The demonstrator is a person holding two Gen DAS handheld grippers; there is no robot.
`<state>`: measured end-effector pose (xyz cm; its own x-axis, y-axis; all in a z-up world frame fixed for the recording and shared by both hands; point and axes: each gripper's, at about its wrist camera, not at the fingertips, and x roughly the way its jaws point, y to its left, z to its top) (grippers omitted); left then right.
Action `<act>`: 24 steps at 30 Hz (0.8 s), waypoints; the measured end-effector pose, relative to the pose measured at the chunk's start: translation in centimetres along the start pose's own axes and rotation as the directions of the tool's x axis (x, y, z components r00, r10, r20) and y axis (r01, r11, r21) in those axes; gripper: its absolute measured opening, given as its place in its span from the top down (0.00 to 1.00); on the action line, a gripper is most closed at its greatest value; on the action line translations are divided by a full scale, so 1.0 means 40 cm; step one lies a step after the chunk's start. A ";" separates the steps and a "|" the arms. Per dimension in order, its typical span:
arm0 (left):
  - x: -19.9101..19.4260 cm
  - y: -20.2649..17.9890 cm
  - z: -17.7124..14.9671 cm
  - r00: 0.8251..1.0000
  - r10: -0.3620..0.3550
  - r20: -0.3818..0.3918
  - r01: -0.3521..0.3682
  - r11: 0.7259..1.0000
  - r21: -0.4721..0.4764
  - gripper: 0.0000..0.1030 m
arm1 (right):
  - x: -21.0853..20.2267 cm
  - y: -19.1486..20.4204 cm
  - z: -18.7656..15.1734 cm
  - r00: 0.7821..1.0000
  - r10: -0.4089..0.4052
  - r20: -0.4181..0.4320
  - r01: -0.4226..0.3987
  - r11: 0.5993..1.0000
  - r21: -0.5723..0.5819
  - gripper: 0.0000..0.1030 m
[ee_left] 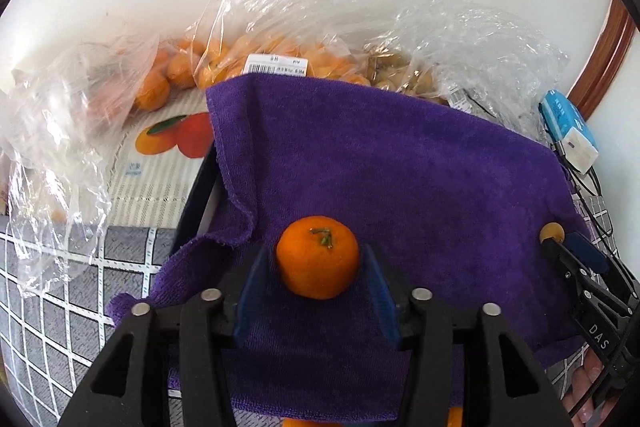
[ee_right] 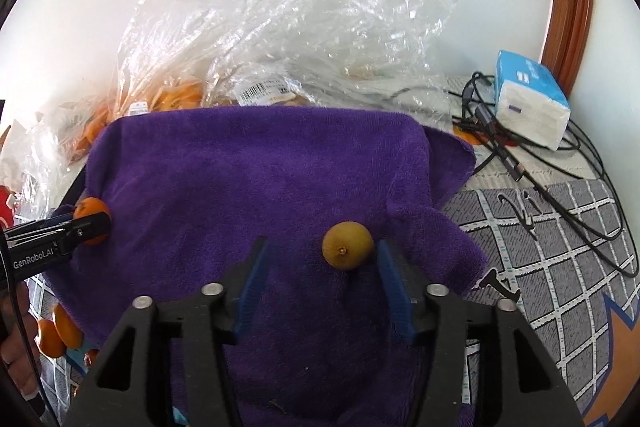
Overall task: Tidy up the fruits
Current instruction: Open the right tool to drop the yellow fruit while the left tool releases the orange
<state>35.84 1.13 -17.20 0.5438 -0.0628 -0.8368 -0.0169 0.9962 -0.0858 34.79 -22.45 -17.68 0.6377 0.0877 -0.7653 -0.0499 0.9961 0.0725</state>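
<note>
While both grippers stand spread, left gripper (ee_left: 318, 267) straddles the firm mandarin (ee_left: 318, 262) mid-towel (ee_left: 400, 167); right gripper (ee_right: 320, 267) brackets the small, probably slippery yellow fruit (ee_right: 347, 245) — squeeze each across its belly.

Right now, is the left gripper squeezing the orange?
Apart. The left wrist view shows purple towel on both sides between the orange and the left gripper fingers.

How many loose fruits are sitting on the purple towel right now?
2: an orange between the left gripper fingers, and a small yellow-brown fruit beside the right gripper inner right finger. The towel may hide more.
</note>
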 end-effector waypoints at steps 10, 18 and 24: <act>-0.123 0.011 0.019 0.995 -0.006 0.096 0.010 0.999 -0.041 0.41 | -0.126 -0.015 0.034 0.993 -0.023 0.120 0.015 0.998 0.069 0.32; -0.253 0.004 0.006 0.980 -0.010 0.198 0.013 1.000 -0.014 0.41 | -0.232 -0.051 0.001 0.989 -0.106 0.102 0.091 0.986 0.137 0.32; -0.339 0.013 -0.071 0.978 -0.008 0.210 0.009 1.000 0.000 0.41 | -0.317 -0.054 -0.047 0.983 -0.152 0.099 0.137 0.980 0.143 0.32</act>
<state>26.07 2.33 -7.45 0.7080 -0.0570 -0.7039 -0.0122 0.9956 -0.0929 25.37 -25.69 -9.35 0.7107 -0.0655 -0.7004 0.1484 0.9872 0.0581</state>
